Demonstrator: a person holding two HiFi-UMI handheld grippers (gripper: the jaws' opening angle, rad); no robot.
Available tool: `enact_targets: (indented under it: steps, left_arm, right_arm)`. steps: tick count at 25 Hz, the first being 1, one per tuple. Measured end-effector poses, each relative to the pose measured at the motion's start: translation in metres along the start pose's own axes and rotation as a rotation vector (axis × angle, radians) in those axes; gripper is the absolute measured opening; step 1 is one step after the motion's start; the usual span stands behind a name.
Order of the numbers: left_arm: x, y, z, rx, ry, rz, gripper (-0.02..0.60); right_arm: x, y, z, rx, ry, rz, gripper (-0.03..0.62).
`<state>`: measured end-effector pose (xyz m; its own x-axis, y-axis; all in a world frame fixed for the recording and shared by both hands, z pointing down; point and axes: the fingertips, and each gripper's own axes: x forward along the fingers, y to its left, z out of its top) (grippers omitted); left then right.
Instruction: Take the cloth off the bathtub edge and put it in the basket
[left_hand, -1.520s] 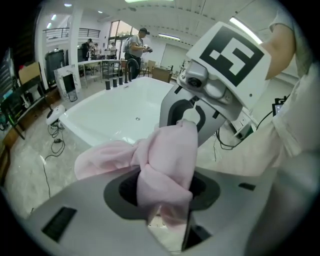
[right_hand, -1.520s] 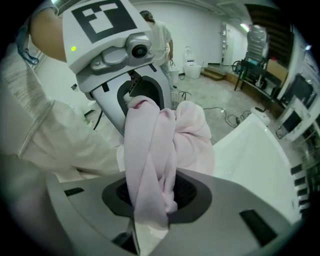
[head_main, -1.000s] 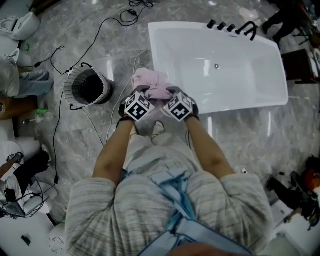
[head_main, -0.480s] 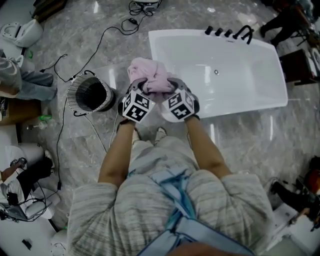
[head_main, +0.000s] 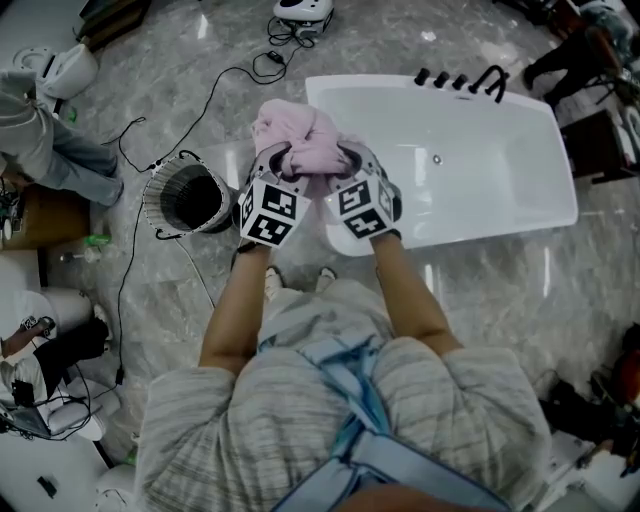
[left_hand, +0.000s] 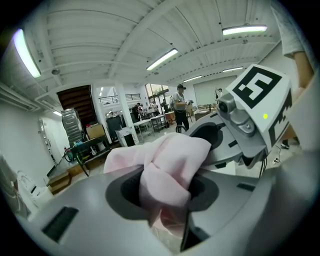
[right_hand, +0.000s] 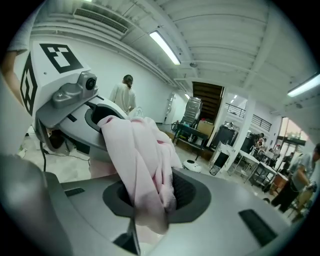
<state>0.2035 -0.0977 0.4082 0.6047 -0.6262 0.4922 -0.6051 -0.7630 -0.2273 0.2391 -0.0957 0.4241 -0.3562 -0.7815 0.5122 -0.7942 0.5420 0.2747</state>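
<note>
Jaws of the left gripper (head_main: 280, 162) and right gripper (head_main: 350, 162) both clamp the bunched pink cloth (head_main: 298, 135), beside the bathtub (head_main: 400, 82) corner nearest the wire basket (head_main: 156, 192).

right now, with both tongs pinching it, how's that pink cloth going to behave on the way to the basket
Probably floppy: the cloth bunches in soft folds between the left tongs and right tongs, so loose ends will likely sag. It seems light, held up by two small pinches. It should drop limply into the basket, not bounce.
</note>
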Motion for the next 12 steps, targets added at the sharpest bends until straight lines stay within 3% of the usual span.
enact_targets:
  steps: [6,12]
  left_arm:
    - [-0.018,0.027,0.037,-0.037,-0.11,0.127,0.153]
    - [-0.045,0.052,0.047,-0.071,-0.182,0.215,0.152]
  right_arm:
    - [-0.009,-0.019,0.046,0.021,-0.122,-0.067,0.123]
    - [-0.01,-0.011,0.085,0.013,-0.21,-0.076,0.121]
